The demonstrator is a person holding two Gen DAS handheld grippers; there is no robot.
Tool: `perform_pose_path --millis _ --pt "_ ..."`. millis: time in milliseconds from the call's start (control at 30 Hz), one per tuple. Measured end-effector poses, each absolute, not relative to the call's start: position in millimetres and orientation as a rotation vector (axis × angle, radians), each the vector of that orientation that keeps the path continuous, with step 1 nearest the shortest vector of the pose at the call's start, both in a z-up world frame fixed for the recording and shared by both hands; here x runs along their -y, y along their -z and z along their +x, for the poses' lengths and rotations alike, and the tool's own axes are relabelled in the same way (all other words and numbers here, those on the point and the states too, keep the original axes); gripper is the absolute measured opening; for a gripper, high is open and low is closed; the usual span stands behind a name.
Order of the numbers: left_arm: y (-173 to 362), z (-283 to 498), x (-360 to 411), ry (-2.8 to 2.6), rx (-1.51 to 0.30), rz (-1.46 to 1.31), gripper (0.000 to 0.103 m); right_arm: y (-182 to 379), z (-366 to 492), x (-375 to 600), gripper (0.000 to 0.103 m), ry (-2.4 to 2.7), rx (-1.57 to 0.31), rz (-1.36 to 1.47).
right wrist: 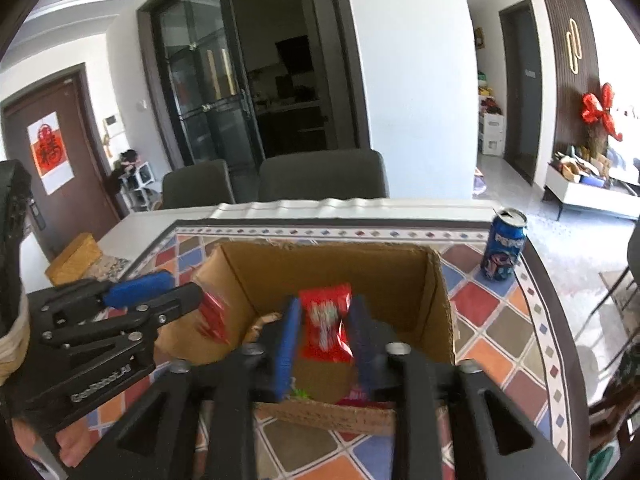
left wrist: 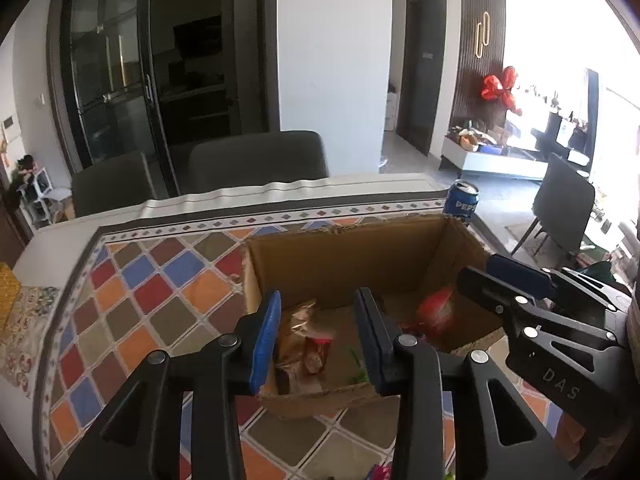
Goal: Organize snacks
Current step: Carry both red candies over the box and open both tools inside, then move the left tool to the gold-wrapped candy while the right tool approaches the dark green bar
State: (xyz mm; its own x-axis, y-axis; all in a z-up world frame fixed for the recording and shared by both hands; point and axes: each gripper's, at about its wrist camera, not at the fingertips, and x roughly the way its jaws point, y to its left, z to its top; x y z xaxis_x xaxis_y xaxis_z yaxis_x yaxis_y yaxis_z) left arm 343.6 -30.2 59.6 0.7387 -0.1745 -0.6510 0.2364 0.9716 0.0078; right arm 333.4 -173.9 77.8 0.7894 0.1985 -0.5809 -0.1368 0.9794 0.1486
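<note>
An open cardboard box (left wrist: 340, 264) stands on the tiled table; it also shows in the right wrist view (right wrist: 332, 268). My left gripper (left wrist: 318, 334) is open and empty over the box's near edge, above several snack packets (left wrist: 304, 340) lying inside. My right gripper (right wrist: 326, 332) is shut on a red snack packet (right wrist: 326, 326) and holds it over the box. From the left wrist view the right gripper (left wrist: 476, 280) enters at the right, with the red packet (left wrist: 436, 312) blurred below it. The left gripper (right wrist: 160, 292) appears at the left of the right wrist view.
A blue Pepsi can (right wrist: 503, 246) stands on the table right of the box, also seen in the left wrist view (left wrist: 461, 202). Two grey chairs (right wrist: 320, 176) stand behind the table. A yellow-brown box (right wrist: 74, 258) lies at the far left.
</note>
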Motion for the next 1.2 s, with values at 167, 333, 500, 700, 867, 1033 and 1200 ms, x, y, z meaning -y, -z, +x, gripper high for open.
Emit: perform_pose_path --millis 167,333,500,700,867,1033,1200 --pt "-62.7 318.1 28.0 0.173 -0.678 0.129 0.046 -74.9 322.6 175.7 0.037 -0.176 -0.649 0.105" --pt "-65.5 294.0 22.8 0.167 -0.672 0.121 0.048 -76.1 301.8 174.8 0.043 -0.18 -0.654 0.102" --pt "-68.1 264.6 14.4 0.159 -0.646 0.108 0.054 -79.0 274.1 167.8 0.051 -0.191 -0.647 0.063" --pt "-61.6 230.8 3.2 0.143 -0.632 0.103 0.058 -75.5 246.0 159.2 0.053 -0.213 -0.643 0.04" --pt "-51.4 212.5 -7.2 0.118 -0.64 0.104 0.059 -66.2 233.4 147.7 0.053 -0.254 -0.663 0.01" --pt "-35.3 200.9 -17.0 0.105 -0.673 0.108 0.059 -49.8 227.6 129.4 0.053 -0.328 -0.715 -0.043" --pt "-14.8 191.6 -24.5 0.099 -0.722 0.112 0.059 -36.2 221.9 109.9 0.053 -0.396 -0.757 -0.108"
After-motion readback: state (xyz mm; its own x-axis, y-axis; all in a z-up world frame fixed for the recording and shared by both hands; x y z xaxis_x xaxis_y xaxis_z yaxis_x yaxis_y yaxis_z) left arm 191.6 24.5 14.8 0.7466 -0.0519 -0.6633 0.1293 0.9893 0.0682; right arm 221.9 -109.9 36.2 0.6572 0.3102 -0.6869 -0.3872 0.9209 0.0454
